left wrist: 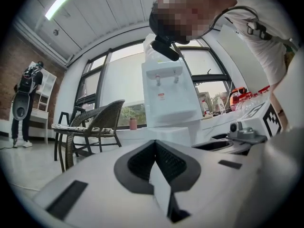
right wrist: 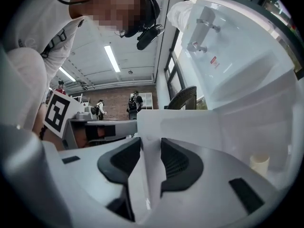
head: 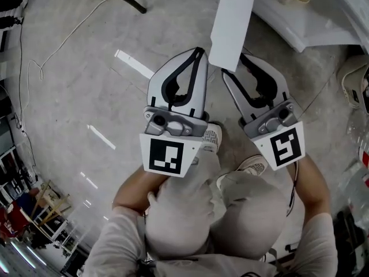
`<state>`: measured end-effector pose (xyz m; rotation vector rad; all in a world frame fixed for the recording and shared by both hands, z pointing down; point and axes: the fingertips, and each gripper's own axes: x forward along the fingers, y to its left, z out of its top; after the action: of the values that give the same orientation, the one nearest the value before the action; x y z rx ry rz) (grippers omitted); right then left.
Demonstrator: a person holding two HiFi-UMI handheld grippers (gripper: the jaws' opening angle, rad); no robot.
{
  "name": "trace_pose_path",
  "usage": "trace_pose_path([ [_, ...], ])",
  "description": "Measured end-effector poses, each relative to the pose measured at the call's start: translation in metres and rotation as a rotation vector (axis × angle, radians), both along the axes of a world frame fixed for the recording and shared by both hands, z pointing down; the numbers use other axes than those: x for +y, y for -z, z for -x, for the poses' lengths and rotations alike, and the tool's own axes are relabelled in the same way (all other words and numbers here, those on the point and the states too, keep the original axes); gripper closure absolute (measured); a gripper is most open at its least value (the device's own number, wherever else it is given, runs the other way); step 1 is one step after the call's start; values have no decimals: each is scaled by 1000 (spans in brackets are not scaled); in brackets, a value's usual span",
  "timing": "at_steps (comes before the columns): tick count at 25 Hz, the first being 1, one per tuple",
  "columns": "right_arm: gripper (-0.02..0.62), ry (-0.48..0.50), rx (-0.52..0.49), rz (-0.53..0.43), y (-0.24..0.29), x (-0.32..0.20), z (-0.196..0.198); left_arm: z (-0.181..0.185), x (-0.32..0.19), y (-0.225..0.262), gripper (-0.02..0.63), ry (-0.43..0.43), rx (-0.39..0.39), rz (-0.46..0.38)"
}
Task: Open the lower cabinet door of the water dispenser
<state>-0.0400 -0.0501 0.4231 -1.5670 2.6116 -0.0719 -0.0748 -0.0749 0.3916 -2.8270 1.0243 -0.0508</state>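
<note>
The white water dispenser stands ahead, its two taps showing in the left gripper view; in the right gripper view the dispenser rises on the right. Its lower cabinet door is swung out and, in the head view, runs edge-on toward me. My right gripper is shut on the free edge of that door, one pad on each face. My left gripper sits just left of the door, tips together, holding nothing. A pale cup stands inside the open cabinet.
A wicker chair stands left of the dispenser, and a person is at the far left. Bottles line the right side. A thin cable lies on the floor, and a shoe lies at the right edge. My knees are below the grippers.
</note>
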Motion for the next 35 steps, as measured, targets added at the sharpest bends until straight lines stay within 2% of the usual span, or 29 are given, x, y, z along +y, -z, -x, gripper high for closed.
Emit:
trace_pose_path([
  [5, 456, 51, -7, 1, 0, -20, 24, 30, -11, 12, 604, 42, 3, -10],
  [9, 457, 93, -17, -4, -4, -45, 46, 51, -25, 3, 604, 93, -8, -6],
  [16, 463, 148, -29, -45, -1, -60, 63, 60, -27, -11, 604, 157, -9, -8],
  [18, 477, 143, -40, -49, -2, -71, 66, 63, -33, -12, 604, 166, -5, -10],
  [19, 514, 134, -46, -53, -2, -78, 66, 66, -37, -13, 604, 170, -2, -10],
  [25, 554, 85, -80, -78, 7, -106, 56, 73, -51, -11, 604, 193, 18, -13],
  [35, 566, 115, -73, -74, 6, -123, 71, 74, -60, -7, 604, 197, 37, -25],
])
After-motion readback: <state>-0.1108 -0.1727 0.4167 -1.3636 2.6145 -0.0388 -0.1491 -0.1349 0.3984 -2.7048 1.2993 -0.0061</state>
